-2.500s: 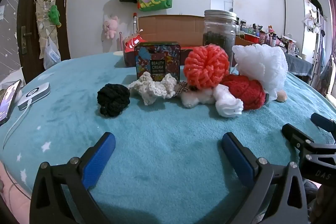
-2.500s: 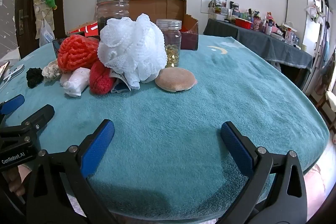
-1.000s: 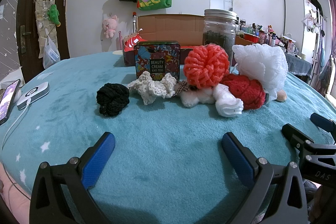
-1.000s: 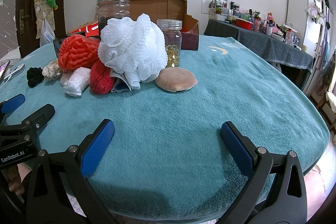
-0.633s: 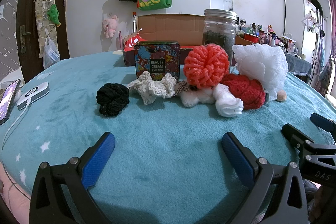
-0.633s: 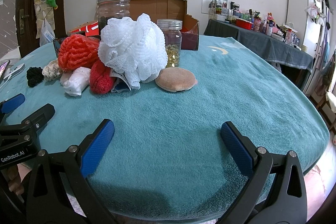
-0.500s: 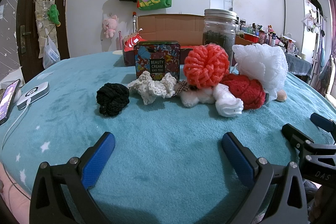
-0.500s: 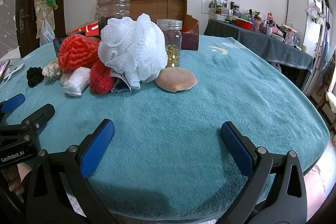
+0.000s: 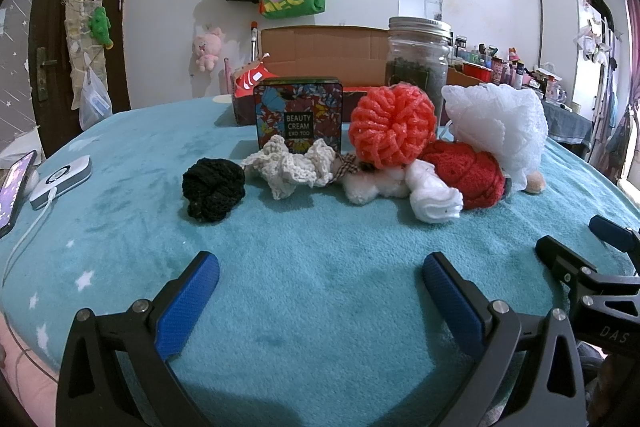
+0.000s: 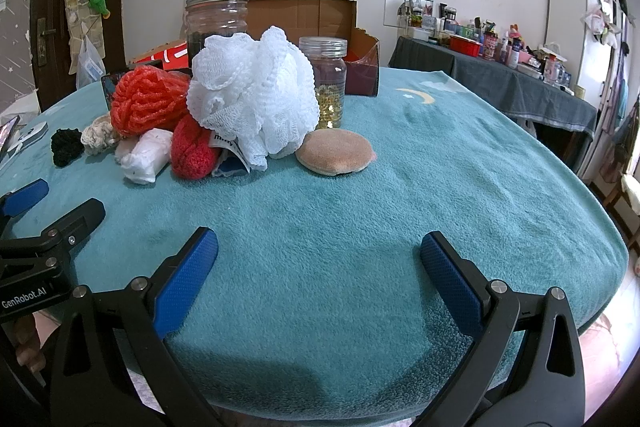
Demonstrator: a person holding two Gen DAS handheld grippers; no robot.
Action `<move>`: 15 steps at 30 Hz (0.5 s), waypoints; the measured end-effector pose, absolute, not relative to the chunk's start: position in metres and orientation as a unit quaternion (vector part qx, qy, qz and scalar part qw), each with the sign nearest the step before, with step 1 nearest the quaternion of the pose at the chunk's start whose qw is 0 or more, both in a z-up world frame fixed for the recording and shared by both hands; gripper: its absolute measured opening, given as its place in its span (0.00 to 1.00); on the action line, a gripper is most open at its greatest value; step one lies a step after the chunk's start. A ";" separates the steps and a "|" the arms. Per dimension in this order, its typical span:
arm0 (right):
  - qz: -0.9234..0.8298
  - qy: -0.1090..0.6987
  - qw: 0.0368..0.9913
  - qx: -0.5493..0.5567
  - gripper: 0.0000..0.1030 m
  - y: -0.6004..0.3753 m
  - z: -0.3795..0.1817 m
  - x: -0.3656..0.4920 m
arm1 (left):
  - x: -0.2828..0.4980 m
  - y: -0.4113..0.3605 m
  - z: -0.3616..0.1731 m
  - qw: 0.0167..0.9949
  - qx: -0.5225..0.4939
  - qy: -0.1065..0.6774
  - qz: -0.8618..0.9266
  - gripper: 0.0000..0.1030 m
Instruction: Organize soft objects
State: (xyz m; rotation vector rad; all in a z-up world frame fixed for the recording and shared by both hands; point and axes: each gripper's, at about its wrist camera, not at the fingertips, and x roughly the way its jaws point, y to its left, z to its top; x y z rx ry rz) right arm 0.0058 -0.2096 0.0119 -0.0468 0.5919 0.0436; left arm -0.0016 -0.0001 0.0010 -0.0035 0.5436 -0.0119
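A row of soft things lies mid-table: a black scrunchie (image 9: 213, 183), a cream lace scrunchie (image 9: 291, 165), an orange knit ball (image 9: 392, 130), a red knit ball (image 9: 466, 171), a small white plush (image 9: 432, 194) and a white mesh pouf (image 9: 496, 125). The right wrist view shows the pouf (image 10: 252, 95) and a tan round pad (image 10: 334, 151) beside it. My left gripper (image 9: 320, 277) is open and empty, short of the row. My right gripper (image 10: 319, 259) is open and empty over bare blanket.
A printed tin (image 9: 298, 113), a tall glass jar (image 9: 416, 61) and a small jar (image 10: 324, 83) stand behind the soft things, with a cardboard box (image 10: 304, 13) at the back. A phone (image 9: 14, 183) and a charger (image 9: 60, 181) lie at the left edge.
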 end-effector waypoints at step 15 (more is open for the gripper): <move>0.060 0.251 0.966 -0.018 1.00 -0.213 0.060 0.022 | 0.017 0.010 0.049 0.970 -0.002 0.235 -0.060 1.00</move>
